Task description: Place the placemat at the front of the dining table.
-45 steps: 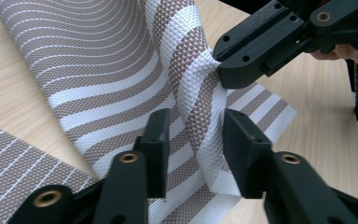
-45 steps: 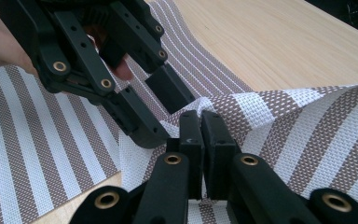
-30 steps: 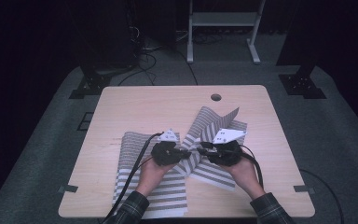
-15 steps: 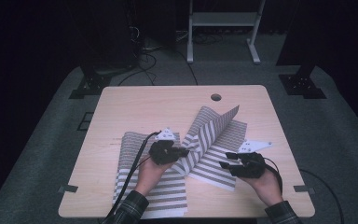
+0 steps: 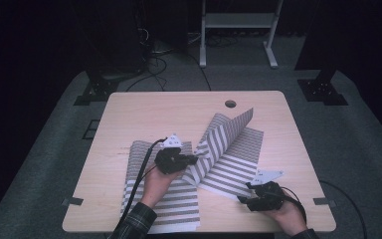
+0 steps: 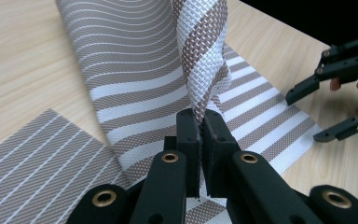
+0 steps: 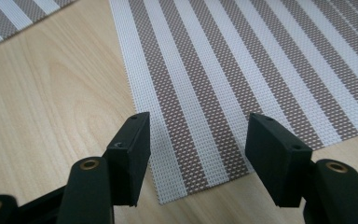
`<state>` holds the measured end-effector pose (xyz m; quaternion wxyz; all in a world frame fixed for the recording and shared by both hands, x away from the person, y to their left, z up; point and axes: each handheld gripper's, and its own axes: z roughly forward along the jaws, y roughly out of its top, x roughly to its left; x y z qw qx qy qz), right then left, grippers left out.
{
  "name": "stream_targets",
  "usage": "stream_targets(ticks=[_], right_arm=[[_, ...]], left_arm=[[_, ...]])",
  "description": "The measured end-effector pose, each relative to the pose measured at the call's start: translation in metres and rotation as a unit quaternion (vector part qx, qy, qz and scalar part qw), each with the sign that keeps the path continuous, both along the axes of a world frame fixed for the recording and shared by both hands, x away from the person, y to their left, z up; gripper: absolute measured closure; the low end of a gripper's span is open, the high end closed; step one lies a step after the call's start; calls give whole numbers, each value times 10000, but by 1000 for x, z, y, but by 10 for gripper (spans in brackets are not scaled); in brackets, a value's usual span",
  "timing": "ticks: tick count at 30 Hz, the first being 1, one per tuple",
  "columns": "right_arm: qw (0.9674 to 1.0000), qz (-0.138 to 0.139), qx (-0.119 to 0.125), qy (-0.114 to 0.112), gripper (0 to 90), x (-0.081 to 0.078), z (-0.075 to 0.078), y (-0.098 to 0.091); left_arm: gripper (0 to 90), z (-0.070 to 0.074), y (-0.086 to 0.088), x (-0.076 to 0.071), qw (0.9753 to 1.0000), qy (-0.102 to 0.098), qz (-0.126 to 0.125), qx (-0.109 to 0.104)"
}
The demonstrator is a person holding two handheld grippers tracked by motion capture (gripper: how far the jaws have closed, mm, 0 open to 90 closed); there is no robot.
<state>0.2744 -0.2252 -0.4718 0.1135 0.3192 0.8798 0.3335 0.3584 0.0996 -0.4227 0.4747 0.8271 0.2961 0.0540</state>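
While my left gripper (image 5: 191, 160) keeps its jaws pinched tight on a fold of the striped placemat (image 5: 229, 149), that mat stands peaked up from the wooden table (image 5: 144, 114), one corner raised toward the far edge and its near part lying flat. Through the left gripper view I see the woven brown-and-white fabric (image 6: 200, 56) rising straight out from between my two closed pads (image 6: 189, 135), with the cloth curling into a narrow crest above them. My right gripper (image 5: 242, 200) sits low near the front right corner of the table, well apart from the left one, and its jaws have just been opening; they now stand roughly half spread with nothing pressed between them. From the right gripper view, the near corner of the placemat (image 7: 205, 140) lies flat on the wood in the gap between my jaws, the pads to either side of it and clear of the weave. A second striped placemat (image 5: 149, 199) with thinner lines lies flat at the front left of the table, under my left forearm, just beside the raised one. The right gripper (image 6: 331, 84) also shows at the edge of the left gripper view, its jaws apart above the mat's corner.
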Motion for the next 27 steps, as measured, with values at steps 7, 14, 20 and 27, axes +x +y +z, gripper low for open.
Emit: stream_targets(ticks=[7,14,20,27], right_arm=[[10000,60,-9,-64,458,1,-1,-1],[9999,-63,-52,-126,708,5,1,-7],[9997,-105,-92,-214,860,7,7,-11],[9989,-316,7,-345,869,11,14,-21]], left_arm=[[871,10,18,-1,9996,-140,211,-78],[871,18,38,-4,9987,-260,415,-111],[871,24,57,-6,9972,-350,639,-169],[871,30,76,-7,9952,-435,840,-253]])
